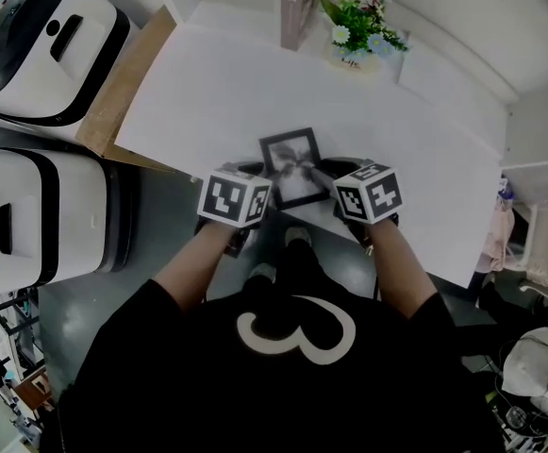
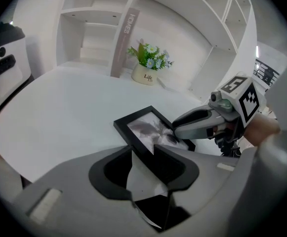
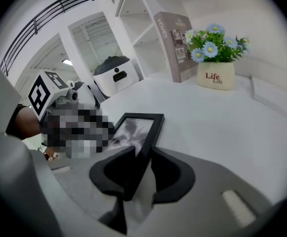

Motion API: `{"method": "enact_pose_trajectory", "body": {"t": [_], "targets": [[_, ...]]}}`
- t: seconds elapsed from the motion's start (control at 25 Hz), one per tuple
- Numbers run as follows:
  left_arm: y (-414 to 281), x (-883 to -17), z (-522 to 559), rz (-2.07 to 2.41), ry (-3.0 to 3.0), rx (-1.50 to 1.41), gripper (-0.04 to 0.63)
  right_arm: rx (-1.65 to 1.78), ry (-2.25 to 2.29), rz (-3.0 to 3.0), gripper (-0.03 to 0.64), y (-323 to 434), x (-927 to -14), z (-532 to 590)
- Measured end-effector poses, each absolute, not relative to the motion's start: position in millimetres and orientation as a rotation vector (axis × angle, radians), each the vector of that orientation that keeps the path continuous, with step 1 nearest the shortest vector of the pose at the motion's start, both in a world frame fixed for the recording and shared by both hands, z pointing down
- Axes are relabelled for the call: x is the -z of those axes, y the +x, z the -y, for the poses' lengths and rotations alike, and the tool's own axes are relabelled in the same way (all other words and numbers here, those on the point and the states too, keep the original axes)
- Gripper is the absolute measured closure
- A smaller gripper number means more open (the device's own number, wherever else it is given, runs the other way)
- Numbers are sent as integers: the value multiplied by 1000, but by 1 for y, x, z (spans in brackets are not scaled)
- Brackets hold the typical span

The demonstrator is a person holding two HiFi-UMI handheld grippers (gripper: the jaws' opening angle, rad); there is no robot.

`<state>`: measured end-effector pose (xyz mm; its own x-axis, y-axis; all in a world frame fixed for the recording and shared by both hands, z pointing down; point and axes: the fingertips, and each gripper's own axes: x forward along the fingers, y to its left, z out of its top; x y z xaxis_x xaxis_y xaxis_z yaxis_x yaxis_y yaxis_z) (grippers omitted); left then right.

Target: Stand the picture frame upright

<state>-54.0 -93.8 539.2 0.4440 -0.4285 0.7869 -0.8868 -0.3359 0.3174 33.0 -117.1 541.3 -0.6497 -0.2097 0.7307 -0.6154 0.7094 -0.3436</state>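
Note:
A black picture frame (image 1: 290, 163) with a grey print lies low on the white table (image 1: 207, 92), near its front edge. My left gripper (image 1: 259, 192) grips the frame's near left edge, and the frame (image 2: 143, 127) runs in between its jaws. My right gripper (image 1: 323, 179) holds the near right edge, and the frame's black rim (image 3: 138, 127) sits pinched between its jaws. In the left gripper view the right gripper (image 2: 175, 137) rests its fingers on the frame's far side. Whether the frame is lifted off the table I cannot tell.
A white pot of flowers (image 1: 360, 41) and a tall brown book (image 1: 297, 8) stand at the table's back, with white shelves behind. Two white-and-black appliances (image 1: 38, 45) (image 1: 38, 215) sit left of the table, beside a cardboard sheet (image 1: 123, 83).

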Motion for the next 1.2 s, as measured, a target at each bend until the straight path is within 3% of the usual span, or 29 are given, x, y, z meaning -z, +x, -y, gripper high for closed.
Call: {"method": "enact_pose_trajectory", "body": {"t": [0.64, 0.84, 1.2], "targets": [[-43, -538, 51, 988, 2011, -806, 451, -882, 784, 2193, 495, 50, -540, 46], [-45, -537, 40, 975, 2023, -831, 492, -908, 811, 2184, 491, 45, -540, 29], [-52, -537, 27, 944, 2019, -830, 494, -959, 851, 2189, 489, 39, -539, 12]]}}
